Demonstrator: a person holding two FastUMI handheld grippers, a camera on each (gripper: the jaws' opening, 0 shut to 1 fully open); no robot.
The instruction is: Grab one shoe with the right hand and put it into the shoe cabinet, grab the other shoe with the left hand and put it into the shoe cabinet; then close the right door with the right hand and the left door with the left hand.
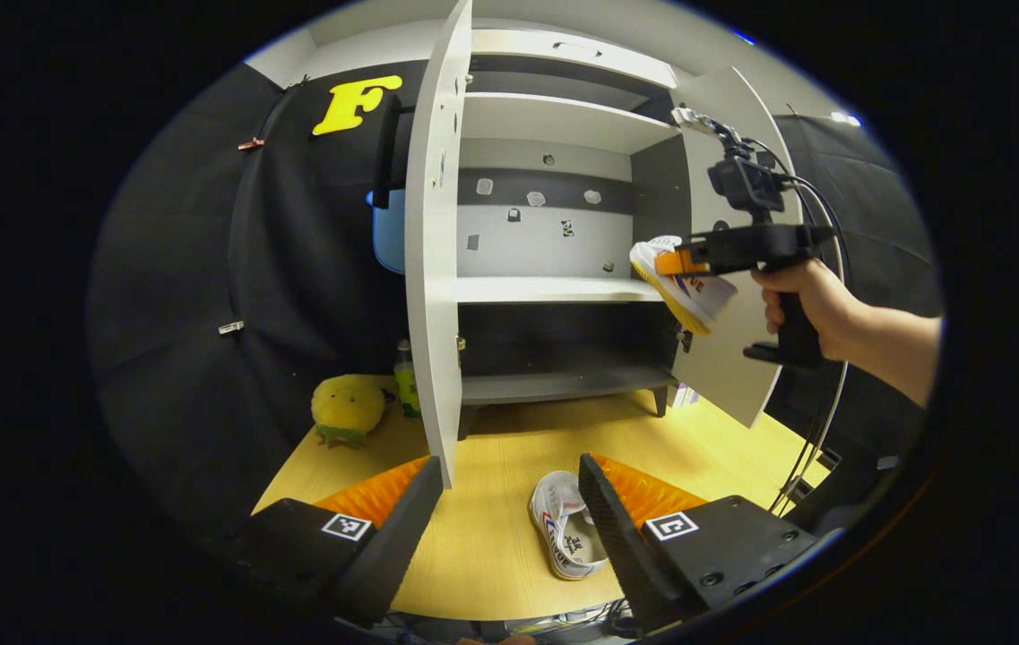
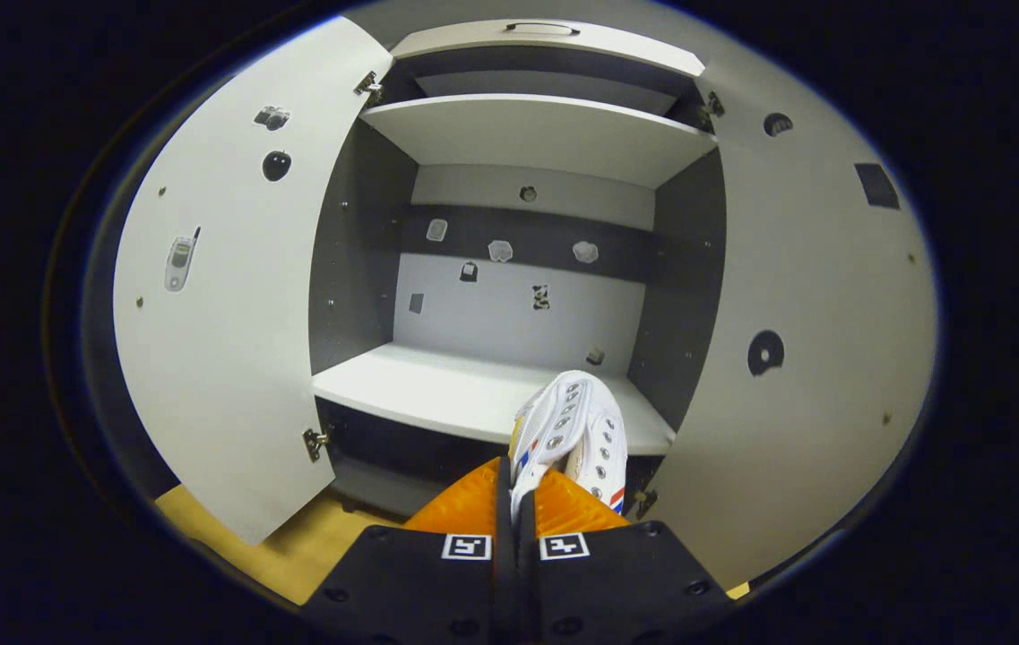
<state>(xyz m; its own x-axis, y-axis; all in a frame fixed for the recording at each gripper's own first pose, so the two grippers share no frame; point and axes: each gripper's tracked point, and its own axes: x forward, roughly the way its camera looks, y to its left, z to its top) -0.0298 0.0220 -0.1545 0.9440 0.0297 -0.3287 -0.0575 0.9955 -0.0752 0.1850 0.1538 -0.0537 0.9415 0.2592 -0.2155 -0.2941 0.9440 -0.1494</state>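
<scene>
Shoe (image 1: 568, 536) on table (image 1: 491, 555), cabinet (image 1: 554, 260) open

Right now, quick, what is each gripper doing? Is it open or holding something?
Left gripper: open, holding nothing, above the shoe on the table.
Right gripper: shut on the other shoe, in front of the open shoe cabinet.

Bright, sharp; heavy fisheye edge warp.

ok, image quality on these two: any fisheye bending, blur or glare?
Left gripper view: strong fisheye, the white open cabinet door bows; the white canvas shoe on the wooden table is sharp. Right gripper view: both doors curve outward; the white held shoe is crisp, lighting even, no glare.
</scene>
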